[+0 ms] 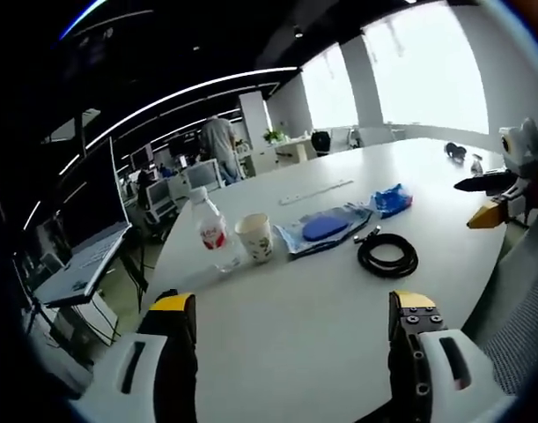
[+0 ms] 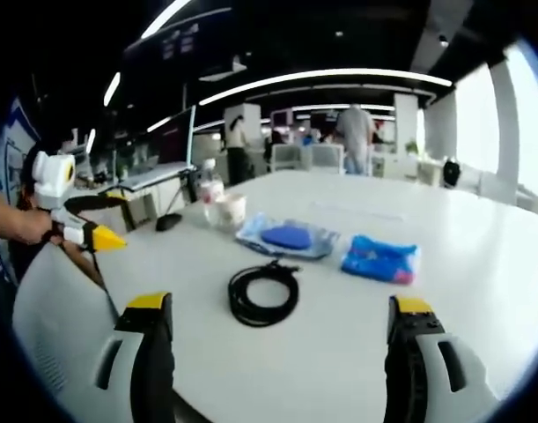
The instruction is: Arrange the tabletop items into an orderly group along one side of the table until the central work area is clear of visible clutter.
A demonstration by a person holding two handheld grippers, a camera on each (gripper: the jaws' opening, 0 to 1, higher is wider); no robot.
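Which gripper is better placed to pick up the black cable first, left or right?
Probably the right gripper. The black cable lies directly ahead, between its open jaws. For the left gripper, the cable sits off to its right, and the bottle and cup are nearer.

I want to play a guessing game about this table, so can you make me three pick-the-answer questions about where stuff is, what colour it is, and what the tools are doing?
1. Where is the paper cup?
A. Right beside the water bottle
B. On top of the cable
C. On the floor

2. What colour is the coiled cable?
A. Red
B. Black
C. White

3. How do the jaws of the left tool and the right tool stand?
A. Both open and empty
B. Both shut on the cup
C. One is holding the bottle

Answers:
1. A, the cup stands next to the bottle on the white table.
2. B, the coil looks black against the white top.
3. A, each tool's jaws stand wide apart with just table between them.
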